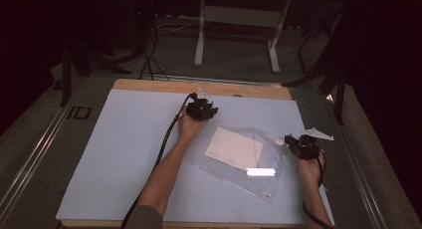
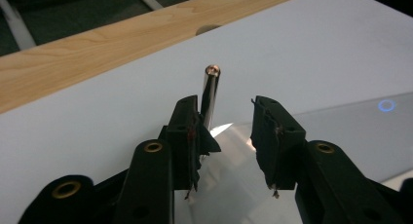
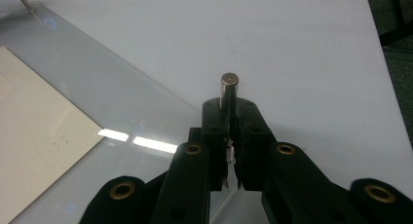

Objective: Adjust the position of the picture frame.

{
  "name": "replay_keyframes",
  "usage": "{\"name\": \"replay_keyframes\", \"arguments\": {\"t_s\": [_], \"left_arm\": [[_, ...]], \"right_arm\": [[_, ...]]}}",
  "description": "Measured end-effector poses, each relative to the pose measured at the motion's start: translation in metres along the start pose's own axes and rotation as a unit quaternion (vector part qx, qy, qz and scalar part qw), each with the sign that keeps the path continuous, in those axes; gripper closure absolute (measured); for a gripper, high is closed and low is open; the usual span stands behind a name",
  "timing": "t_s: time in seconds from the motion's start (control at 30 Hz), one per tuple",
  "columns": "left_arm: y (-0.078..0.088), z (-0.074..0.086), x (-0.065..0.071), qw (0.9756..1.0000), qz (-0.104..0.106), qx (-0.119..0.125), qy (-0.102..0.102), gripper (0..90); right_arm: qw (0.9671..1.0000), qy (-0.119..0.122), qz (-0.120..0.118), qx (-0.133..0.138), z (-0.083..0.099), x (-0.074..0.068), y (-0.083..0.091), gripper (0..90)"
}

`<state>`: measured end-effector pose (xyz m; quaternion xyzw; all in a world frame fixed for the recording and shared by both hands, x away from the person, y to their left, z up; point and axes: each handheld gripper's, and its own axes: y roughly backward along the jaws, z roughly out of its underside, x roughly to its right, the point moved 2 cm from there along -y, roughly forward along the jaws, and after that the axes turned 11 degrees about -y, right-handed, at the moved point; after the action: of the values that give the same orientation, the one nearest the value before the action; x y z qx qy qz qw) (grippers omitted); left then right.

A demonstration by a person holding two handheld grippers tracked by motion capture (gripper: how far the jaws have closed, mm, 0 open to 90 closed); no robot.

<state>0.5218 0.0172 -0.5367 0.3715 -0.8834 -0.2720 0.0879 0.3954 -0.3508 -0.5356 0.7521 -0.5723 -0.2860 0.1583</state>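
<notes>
A clear acrylic sheet (image 1: 219,168) lies aslant on the pale mat, with a cream card (image 1: 234,148) under it. At its far corner my left gripper (image 1: 201,109) points down. In the left gripper view its jaws (image 2: 231,121) stand apart around an upright metal pin (image 2: 210,95). The pin leans against the left pad and the right pad is clear of it. My right gripper (image 1: 302,145) is at the sheet's right corner. It (image 3: 229,121) is shut on a second metal pin (image 3: 229,90), beside the sheet's edge (image 3: 97,102) and the card (image 3: 39,121).
The mat (image 1: 129,154) covers a wooden board whose bare far strip (image 2: 97,44) has a round hole (image 2: 209,28). A small fastener (image 1: 268,194) marks the sheet's near corner. Beyond the table stand white desk legs (image 1: 200,35) and cables on the floor.
</notes>
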Motion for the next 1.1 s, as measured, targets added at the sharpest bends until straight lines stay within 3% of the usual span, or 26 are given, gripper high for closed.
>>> {"name": "replay_keyframes", "arguments": {"t_s": [0.2, 0.3, 0.37, 0.47, 0.57, 0.7, 0.8, 1.1], "left_arm": [[-0.008, -0.001, -0.004, 0.9999, -0.003, 0.001, 0.014, 71.6], [-0.012, -0.003, -0.004, 0.9996, -0.009, -0.018, 0.022, 73.8], [-0.012, -0.004, -0.008, 0.999, -0.003, -0.02, 0.041, 81.4], [-0.011, -0.005, -0.007, 0.9992, -0.01, -0.03, 0.026, 82.6], [-0.01, -0.006, -0.008, 0.9989, -0.011, -0.036, 0.028, 83.5], [-0.004, -0.003, -0.012, 0.9987, 0.002, -0.041, 0.031, 83.5], [0.002, 0.0, -0.016, 0.9982, 0.011, -0.036, 0.046, 83.1], [0.026, 0.0, -0.023, 0.9983, 0.006, -0.03, 0.05, 82.6]], "right_arm": [[1.0, -0.005, -0.004, 0.001, 0.0, 0.001, -0.001, 84.3], [0.9999, -0.011, -0.007, 0.002, 0.0, 0.001, -0.001, 83.9], [0.9998, -0.015, -0.011, 0.003, 0.0, 0.002, -0.001, 83.8], [0.9998, -0.015, -0.013, 0.003, 0.0, 0.002, -0.001, 83.7], [0.9998, -0.013, -0.012, -0.004, -0.002, 0.002, -0.001, 83.9], [0.9991, -0.033, -0.025, -0.008, -0.004, 0.003, -0.003, 83.3], [0.9986, -0.041, -0.032, -0.011, -0.006, 0.001, -0.004, 83.0], [0.9982, -0.04, -0.041, -0.018, -0.018, -0.011, -0.005, 82.4]]}}
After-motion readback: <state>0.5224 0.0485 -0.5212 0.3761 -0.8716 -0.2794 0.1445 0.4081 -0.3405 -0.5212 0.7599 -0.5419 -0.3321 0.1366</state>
